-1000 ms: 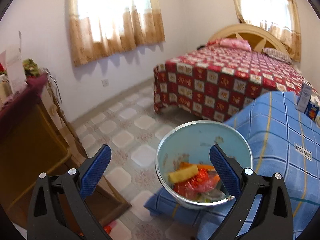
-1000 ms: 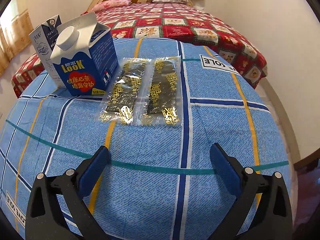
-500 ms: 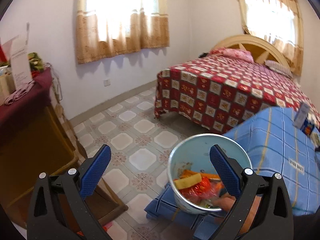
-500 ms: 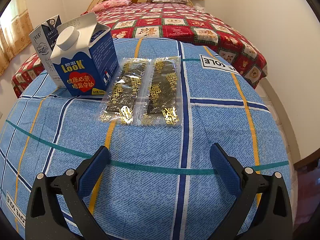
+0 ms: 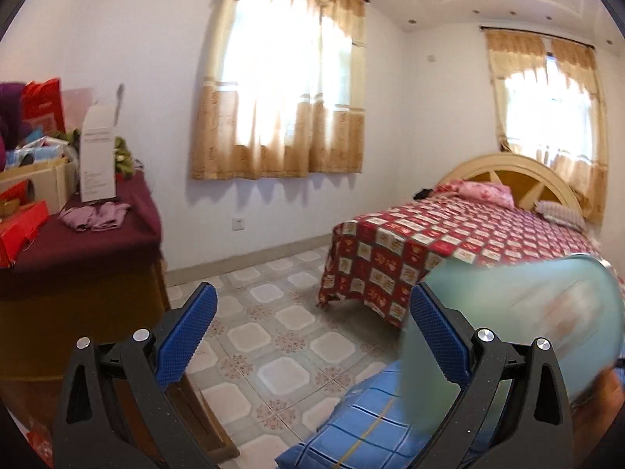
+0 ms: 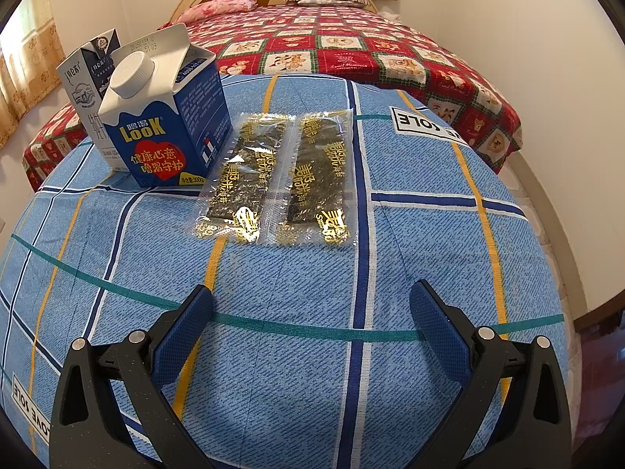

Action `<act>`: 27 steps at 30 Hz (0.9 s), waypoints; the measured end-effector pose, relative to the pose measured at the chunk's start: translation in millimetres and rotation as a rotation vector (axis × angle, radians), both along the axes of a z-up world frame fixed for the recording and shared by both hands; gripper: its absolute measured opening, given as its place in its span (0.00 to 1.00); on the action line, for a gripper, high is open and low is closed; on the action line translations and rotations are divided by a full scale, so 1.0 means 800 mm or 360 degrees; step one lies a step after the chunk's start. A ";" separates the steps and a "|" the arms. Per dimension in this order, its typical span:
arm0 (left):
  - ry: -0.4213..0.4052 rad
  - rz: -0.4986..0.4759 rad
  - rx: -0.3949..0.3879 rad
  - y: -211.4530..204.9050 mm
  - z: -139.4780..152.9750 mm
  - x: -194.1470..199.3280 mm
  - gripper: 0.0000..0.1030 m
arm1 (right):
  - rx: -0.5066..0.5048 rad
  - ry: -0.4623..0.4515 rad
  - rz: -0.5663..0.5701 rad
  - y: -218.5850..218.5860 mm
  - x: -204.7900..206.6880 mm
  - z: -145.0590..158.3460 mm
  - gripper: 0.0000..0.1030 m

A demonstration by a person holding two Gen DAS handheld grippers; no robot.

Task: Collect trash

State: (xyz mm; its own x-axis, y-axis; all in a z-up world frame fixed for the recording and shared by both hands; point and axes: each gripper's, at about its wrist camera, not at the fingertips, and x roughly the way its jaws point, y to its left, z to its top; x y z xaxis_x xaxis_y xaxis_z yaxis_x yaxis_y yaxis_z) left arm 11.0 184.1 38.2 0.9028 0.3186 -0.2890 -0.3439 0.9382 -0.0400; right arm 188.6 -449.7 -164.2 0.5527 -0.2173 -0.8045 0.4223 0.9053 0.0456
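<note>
In the right wrist view a blue "Look" carton (image 6: pixel 168 117) with a white cap stands on the blue plaid cloth (image 6: pixel 293 281), a smaller white and blue carton (image 6: pixel 88 78) behind it. Two clear seaweed snack packets (image 6: pixel 281 179) lie side by side to its right. My right gripper (image 6: pixel 310 312) is open and empty, a short way in front of the packets. In the left wrist view my left gripper (image 5: pixel 312 316) is open and empty over the floor. A blurred pale blue bowl (image 5: pixel 519 320) is tilted at the right, a hand (image 5: pixel 601 402) under it.
A bed with a red checked cover (image 5: pixel 449 242) stands behind the blue cloth. A wooden cabinet (image 5: pixel 78 293) with a maroon cover, boxes and cloths is at the left. Tiled floor (image 5: pixel 281 336) lies between them. A white wall (image 6: pixel 547 78) is close on the right.
The left wrist view has swung upward and away. The bowl with trash has moved to the right and tilted, its contents now blurred. The right gripper and the items before it have not moved.
</note>
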 end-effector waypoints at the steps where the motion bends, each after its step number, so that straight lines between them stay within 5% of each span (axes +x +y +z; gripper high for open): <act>1: 0.0034 -0.0031 -0.0002 -0.007 -0.002 0.002 0.94 | 0.0000 0.0000 0.0000 0.000 0.000 0.000 0.96; 5: 0.0203 -0.0199 0.0021 -0.053 -0.017 0.020 0.94 | 0.0000 0.0000 0.0000 0.000 0.000 0.000 0.96; 13: 0.0287 -0.0357 0.0146 -0.129 -0.042 0.035 0.94 | 0.0000 0.0000 0.0000 0.000 0.000 0.000 0.96; 27: 0.0414 -0.0380 0.0122 -0.128 -0.074 0.046 0.94 | 0.0000 0.0000 0.0000 0.000 0.000 0.000 0.96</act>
